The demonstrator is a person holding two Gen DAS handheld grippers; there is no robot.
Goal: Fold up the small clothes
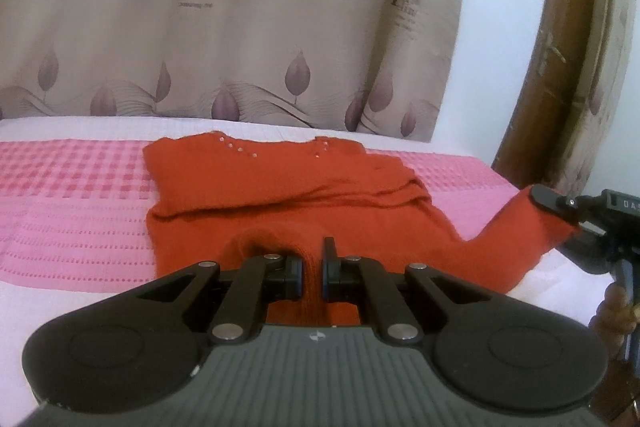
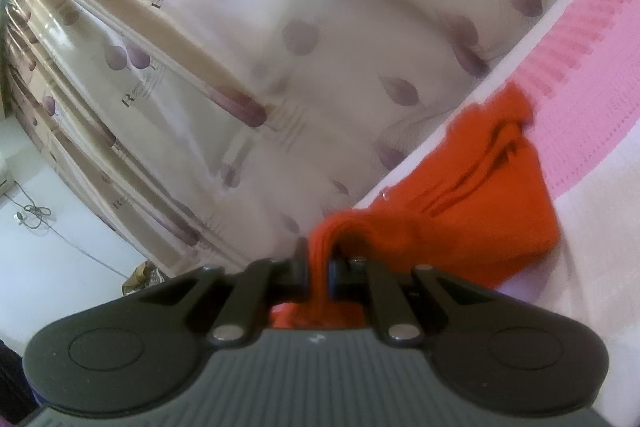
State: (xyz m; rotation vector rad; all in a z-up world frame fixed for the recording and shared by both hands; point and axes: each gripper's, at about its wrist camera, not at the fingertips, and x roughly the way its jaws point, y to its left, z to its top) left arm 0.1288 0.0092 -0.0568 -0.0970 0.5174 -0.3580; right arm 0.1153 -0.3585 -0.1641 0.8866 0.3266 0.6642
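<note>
Both your claws, left gripper (image 1: 311, 269) and right gripper (image 2: 318, 267), are pinching the orange sweater (image 1: 280, 183) over the pink bedspread (image 1: 72, 195); the curtain (image 1: 200, 27) is showing "love".

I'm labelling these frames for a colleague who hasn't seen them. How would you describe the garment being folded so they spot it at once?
Find the bed before the leaf-print curtain, then its pink checked cover. On it lies the sweater, orange-red knit with small studs at the neckline, both tongs shut on its near edge. It is the only garment there.
</note>
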